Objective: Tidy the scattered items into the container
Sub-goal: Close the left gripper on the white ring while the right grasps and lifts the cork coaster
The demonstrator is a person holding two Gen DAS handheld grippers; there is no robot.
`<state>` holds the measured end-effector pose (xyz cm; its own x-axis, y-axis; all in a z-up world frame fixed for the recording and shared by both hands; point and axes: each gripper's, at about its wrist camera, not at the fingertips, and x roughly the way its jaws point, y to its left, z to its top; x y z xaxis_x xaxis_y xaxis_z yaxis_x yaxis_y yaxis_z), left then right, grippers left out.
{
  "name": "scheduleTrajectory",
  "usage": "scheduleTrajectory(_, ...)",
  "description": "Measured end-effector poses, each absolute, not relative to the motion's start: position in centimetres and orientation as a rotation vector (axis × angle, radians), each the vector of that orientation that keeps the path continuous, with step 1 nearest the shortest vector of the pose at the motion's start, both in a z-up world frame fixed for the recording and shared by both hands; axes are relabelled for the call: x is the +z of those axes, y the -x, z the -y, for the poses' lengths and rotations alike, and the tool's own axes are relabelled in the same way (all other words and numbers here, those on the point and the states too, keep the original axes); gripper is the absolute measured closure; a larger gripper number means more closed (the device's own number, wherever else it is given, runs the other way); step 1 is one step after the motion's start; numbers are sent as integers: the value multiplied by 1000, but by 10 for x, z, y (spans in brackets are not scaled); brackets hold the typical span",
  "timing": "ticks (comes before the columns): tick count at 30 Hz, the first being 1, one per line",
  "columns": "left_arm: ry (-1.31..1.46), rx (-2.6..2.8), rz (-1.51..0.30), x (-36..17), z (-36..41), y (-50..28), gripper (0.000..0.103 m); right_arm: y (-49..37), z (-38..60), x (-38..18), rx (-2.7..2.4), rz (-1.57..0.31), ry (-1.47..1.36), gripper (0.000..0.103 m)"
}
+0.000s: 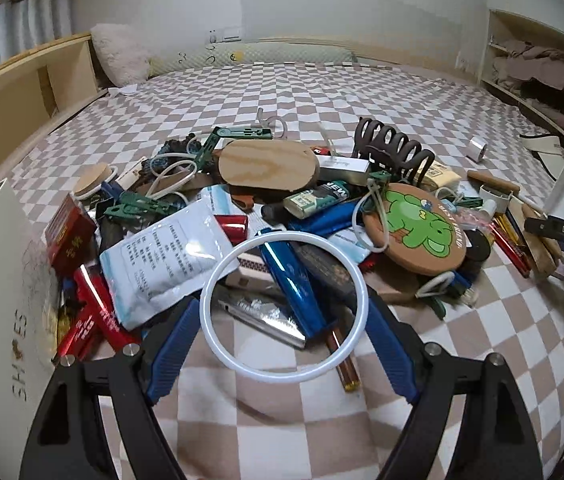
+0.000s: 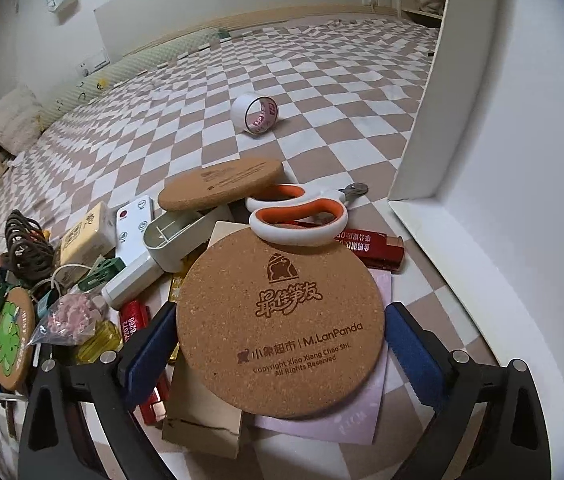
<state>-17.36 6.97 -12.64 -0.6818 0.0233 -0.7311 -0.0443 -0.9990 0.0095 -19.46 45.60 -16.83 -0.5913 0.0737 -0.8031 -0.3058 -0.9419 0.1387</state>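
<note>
Left gripper (image 1: 283,332) spread wide about white ring (image 1: 218,280); right gripper (image 2: 280,340) likewise agape around cork coaster (image 2: 278,320) (contact indiscernible).

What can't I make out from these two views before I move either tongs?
- Left wrist view: whether the left tongs touch the white ring; depth is unclear.
- Right wrist view: whether the right tongs grip the cork coaster, and what lies under it.
- Both views: the white box interior, cut off by the frame edge.
</note>
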Motion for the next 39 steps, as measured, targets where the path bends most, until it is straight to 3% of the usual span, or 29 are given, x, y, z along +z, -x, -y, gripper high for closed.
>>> scheduleTrajectory(39, 1210, 2856, 49, -118, -42, 107, 20, 85, -320, -153, 2810, -354, 1405, 3)
